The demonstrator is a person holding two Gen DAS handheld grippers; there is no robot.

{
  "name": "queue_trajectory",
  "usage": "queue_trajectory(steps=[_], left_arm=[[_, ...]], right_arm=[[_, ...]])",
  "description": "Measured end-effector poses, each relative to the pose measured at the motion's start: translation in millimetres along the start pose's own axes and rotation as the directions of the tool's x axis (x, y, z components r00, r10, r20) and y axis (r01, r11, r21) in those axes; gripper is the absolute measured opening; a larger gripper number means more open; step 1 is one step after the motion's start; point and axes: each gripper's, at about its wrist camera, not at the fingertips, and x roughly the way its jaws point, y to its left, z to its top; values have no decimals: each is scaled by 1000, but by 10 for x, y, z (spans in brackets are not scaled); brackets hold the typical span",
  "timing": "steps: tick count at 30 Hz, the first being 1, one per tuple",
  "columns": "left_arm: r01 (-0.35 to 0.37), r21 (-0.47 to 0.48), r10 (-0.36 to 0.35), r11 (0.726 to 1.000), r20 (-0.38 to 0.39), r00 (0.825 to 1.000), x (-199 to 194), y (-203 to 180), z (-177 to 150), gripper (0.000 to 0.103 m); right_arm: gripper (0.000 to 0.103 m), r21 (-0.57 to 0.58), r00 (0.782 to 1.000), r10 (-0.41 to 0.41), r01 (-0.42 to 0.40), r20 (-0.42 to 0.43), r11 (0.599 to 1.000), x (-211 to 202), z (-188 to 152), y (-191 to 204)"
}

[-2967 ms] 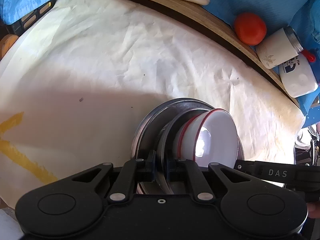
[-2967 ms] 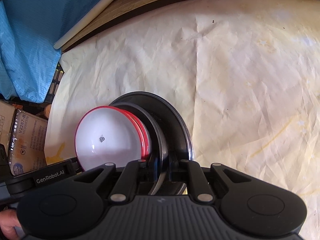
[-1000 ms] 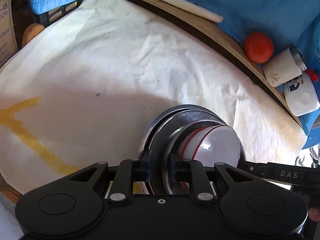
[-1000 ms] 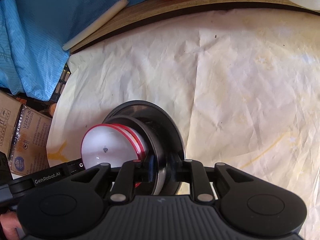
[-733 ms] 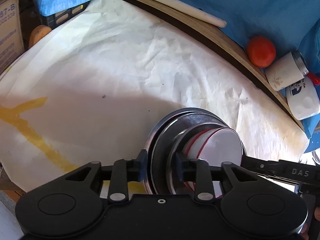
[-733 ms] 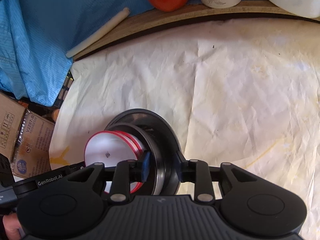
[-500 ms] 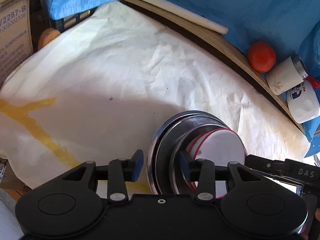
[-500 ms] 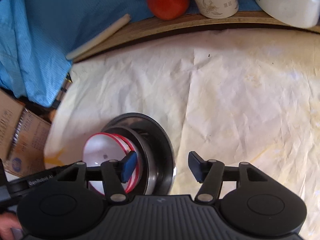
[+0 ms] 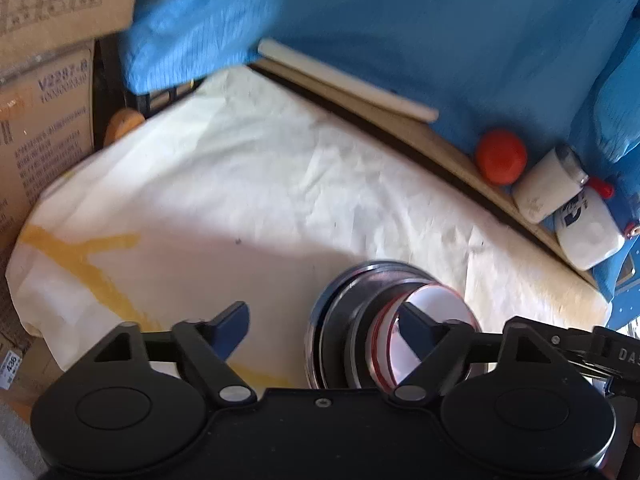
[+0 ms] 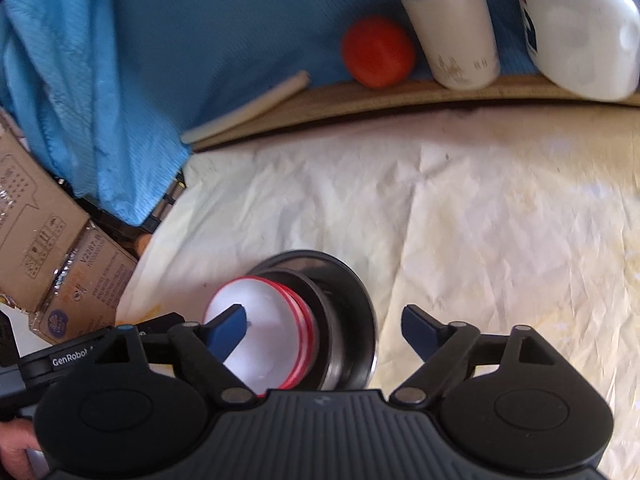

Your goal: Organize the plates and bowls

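Note:
A stack of steel plates (image 9: 332,320) with red-rimmed white bowls (image 9: 440,304) nested on top rests on the paper-covered table (image 9: 280,184). My left gripper (image 9: 322,320) hovers just above its left side. Its jaws are opening, and the plates' rim shows between the blue pads (image 9: 234,322) without touching them. In the right wrist view, my right gripper (image 10: 322,316) hangs over the other side of the same plates (image 10: 352,312) and bowls (image 10: 268,312). Its jaws are opening too and grip nothing. Each gripper's body shows at the edge of the other view.
Along the back wooden edge (image 10: 400,100) stand a red round fruit (image 10: 376,50), a white tumbler (image 10: 452,28) and a white bottle (image 10: 580,40), with a pale rod (image 10: 244,108) beside them. Blue cloth (image 9: 400,20) hangs behind. Cardboard boxes (image 9: 44,120) stand at the left.
Both grippers were shut on the plates' rims, carrying the stack. They set it on the paper, spread their jaws wide and drew back upward. The stack stays where it was put.

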Motion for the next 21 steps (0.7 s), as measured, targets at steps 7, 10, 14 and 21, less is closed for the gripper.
queue_trajectory(steps=[7,10,14,21], left_arm=[[5,52,-11,999,108,994,-204,-4,4,99],[12,82,-22,997,134,991,-281,19,-13,100],[31,108,-46,994,144,989,-371,89,-75,101],[35,151,-58,988,148,987,-596,253,-218,102]], right_arm=[[103,-59,994,20,-14,103,998,-173,-81,121],[103,-65,988,21,-11,155,998,-257,-155,153],[103,-65,978,0,14,209,998,-362,-294,212],[103,-57,946,-51,73,322,996,-598,-667,440]])
